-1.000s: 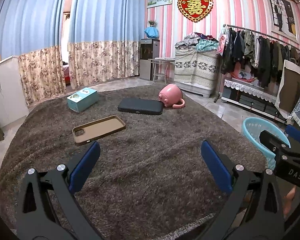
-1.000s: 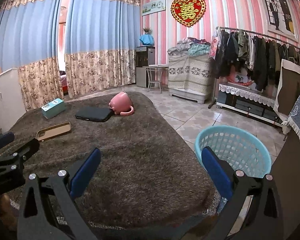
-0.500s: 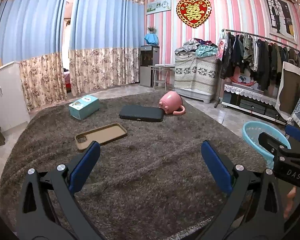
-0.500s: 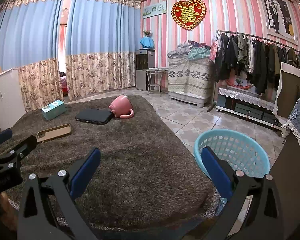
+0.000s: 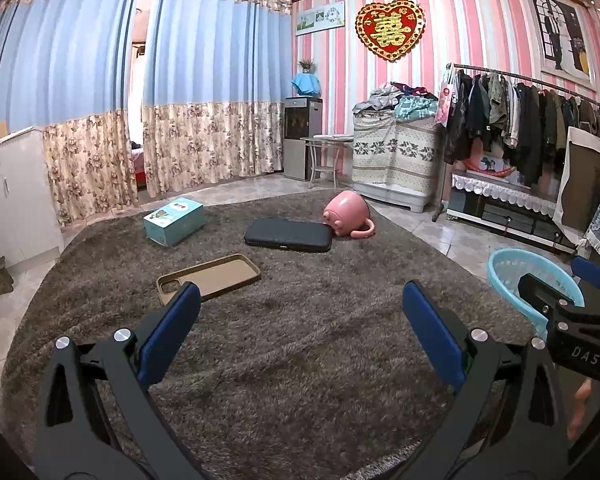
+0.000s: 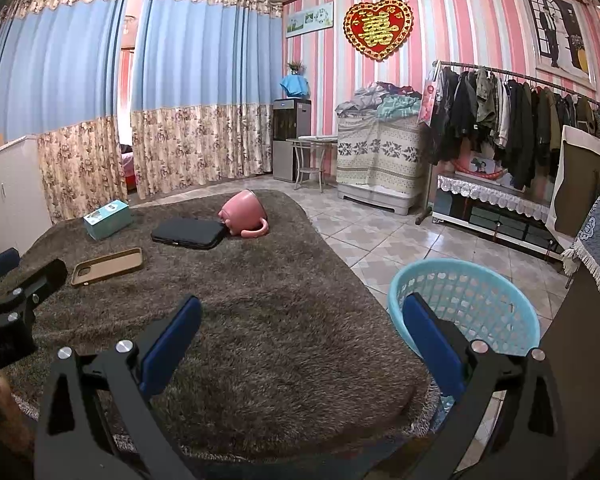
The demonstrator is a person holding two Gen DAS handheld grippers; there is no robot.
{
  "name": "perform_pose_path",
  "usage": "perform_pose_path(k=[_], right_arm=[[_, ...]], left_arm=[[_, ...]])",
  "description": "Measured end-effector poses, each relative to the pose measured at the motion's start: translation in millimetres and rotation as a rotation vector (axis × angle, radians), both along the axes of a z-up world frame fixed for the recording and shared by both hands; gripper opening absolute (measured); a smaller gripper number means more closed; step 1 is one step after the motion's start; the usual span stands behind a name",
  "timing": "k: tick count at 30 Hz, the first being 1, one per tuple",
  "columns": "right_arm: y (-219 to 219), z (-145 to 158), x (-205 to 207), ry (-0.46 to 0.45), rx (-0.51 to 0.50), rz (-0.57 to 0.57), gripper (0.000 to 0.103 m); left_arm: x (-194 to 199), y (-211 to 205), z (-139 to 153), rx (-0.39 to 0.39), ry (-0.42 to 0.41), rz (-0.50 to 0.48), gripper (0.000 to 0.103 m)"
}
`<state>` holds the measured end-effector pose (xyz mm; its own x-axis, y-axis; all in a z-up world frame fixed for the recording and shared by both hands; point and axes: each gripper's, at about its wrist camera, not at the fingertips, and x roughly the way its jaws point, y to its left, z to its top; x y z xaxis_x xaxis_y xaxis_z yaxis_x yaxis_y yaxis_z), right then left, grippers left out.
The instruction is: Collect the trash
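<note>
Shaggy brown carpet (image 5: pixel 300 360); glossy pink mug (image 5: pixel 346 213); latticed plastic basket (image 6: pixel 472 296) (pale blue); matt black case (image 5: pixel 288 234).

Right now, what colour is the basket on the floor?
Light blue. The basket shows best in the right wrist view, beside the rug's edge.

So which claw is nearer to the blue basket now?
Right. The right claw hangs by the blue basket, its right finger over the rim. The left claw is over the rug, farther left.
</note>
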<state>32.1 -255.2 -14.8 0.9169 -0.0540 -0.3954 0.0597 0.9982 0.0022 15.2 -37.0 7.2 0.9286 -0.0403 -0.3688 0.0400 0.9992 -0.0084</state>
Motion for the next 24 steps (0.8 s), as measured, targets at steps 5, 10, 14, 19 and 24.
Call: perform_pose_path(k=[5,10,14,19,24], right_arm=[[0.5,-0.6,0.3,0.0,0.0,0.0,0.099],[0.0,0.0,-0.2,-0.002,0.0,0.0,0.099],[-1.0,0.3,-0.5,-0.002,0.0,0.001,0.099],[-2.0,0.8,-1.0,-0.005,0.0,0.001,0.099],[-1.7,0.7,-1.1,-0.006,-0.002,0.001,0.099]], left_arm=[[0.2,1.1,1.0,0.0,-0.002,0.004,0.098],[0.3,0.9,0.9,0.001,-0.002,0.004,0.098],[0.7,1.8,1.1,-0.001,-0.001,0.006,0.098],[0.4,1.6,0.7,0.0,-0.002,0.004,0.098],[0.3,1.5,0.5,0.0,-0.003,0.005,0.098]])
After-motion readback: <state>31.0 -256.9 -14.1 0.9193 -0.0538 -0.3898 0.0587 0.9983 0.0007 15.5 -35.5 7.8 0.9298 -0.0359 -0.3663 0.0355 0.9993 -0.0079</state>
